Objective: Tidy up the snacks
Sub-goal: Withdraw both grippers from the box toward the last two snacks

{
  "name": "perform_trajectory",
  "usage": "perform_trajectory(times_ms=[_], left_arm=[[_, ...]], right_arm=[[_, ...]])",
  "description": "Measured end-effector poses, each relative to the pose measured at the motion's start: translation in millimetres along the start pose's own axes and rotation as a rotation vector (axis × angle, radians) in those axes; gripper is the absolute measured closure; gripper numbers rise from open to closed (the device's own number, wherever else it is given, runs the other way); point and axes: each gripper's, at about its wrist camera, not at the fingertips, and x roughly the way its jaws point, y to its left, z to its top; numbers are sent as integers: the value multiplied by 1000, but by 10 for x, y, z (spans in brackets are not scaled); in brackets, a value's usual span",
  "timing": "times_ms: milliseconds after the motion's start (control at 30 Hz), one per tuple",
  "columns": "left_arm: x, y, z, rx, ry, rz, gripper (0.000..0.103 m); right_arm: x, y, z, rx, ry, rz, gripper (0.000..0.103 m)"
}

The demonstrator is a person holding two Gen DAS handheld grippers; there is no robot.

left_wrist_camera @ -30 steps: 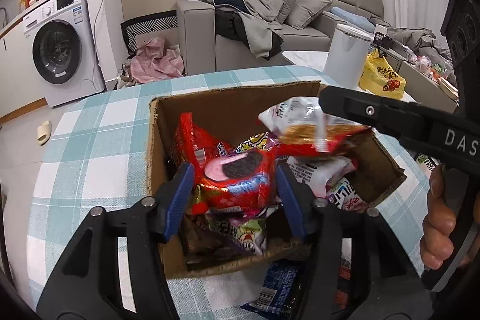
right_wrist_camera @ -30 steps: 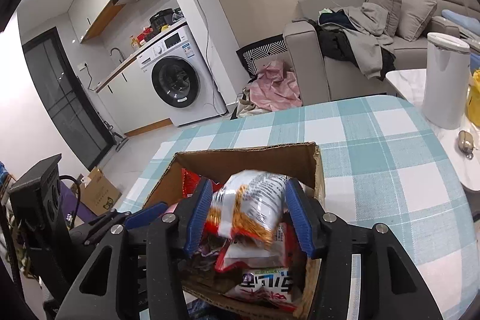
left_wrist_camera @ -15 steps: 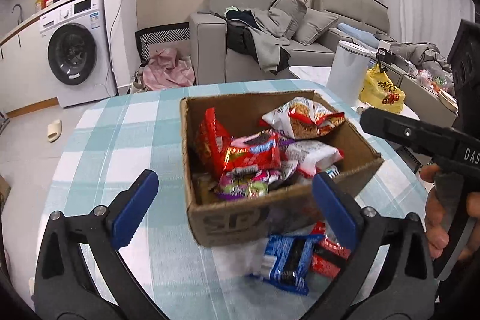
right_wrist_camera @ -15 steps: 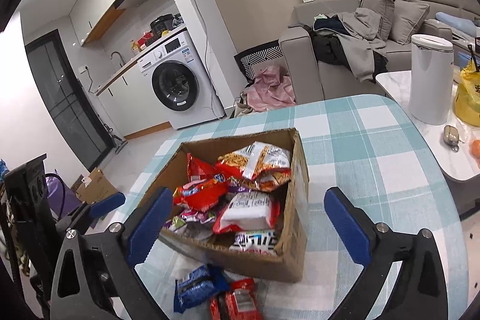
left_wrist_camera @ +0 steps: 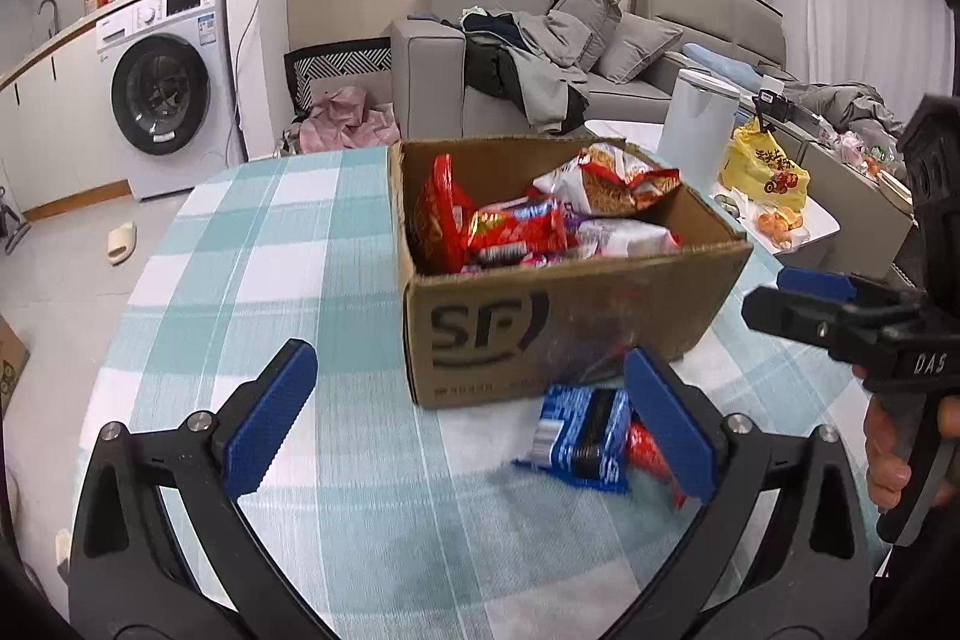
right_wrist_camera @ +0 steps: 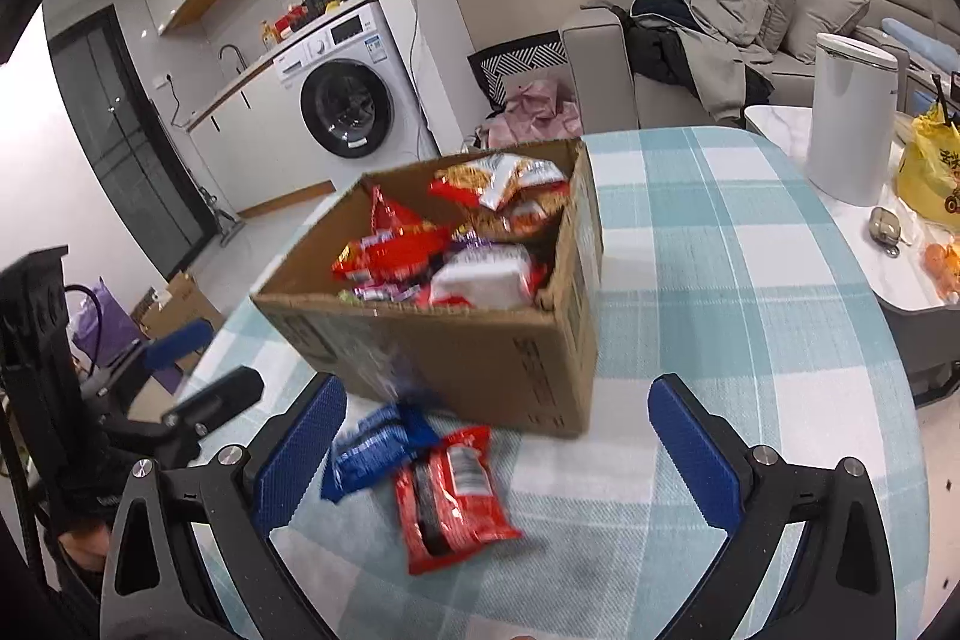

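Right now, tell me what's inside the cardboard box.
The cardboard box holds piled snack packets: a noodle-print bag on top at the back, red wrappers, a white pack. Anything beneath them is covered.

1. The left gripper (left_wrist_camera: 470,424) has its jaws spread wide, with nothing pressed between its blue pads (left_wrist_camera: 270,424).
2. It tilts downward.
3. The right gripper (right_wrist_camera: 497,454) is likewise wide apart and grips nothing.
4. It also tilts downward.
5. A hand (left_wrist_camera: 900,451) wraps the right gripper's handle.
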Motion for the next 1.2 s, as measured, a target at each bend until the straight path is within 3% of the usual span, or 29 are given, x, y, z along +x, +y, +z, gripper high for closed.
perform_trajectory(times_ms=[767, 1067, 1200], left_arm=[[328, -49, -273, -1, 112, -25, 1], [387, 27, -284, -23, 128, -45, 1], [389, 34, -292, -26, 128, -43, 1]], right_arm=[[549, 132, -514, -122, 227, -35, 2], [629, 191, -563, -144, 240, -9, 10], [620, 261, -596, -158, 223, -1, 21]])
